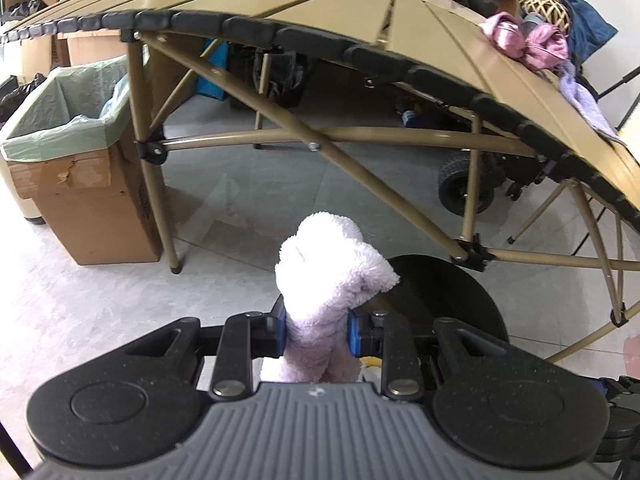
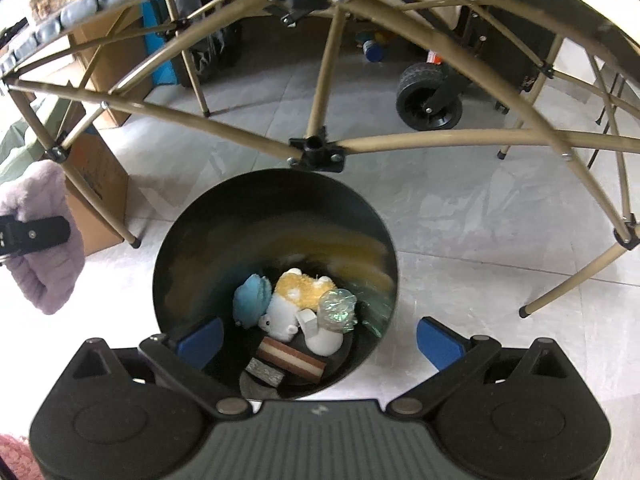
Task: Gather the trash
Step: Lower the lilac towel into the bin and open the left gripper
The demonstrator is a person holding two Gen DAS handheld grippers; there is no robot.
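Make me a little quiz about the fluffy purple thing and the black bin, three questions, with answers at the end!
1. True or false: the left gripper is shut on the fluffy lilac cloth.
2. Which gripper is over the open black bin with nothing between its fingers? A) left B) right
3. Fill in: the cardboard box beside the table leg is lined with a pale ______ bag.

Key: 1 true. 2 B; its blue pads stand wide apart above the bin, where a yellow plush toy and a blue fluffy item already lie. 3 green.
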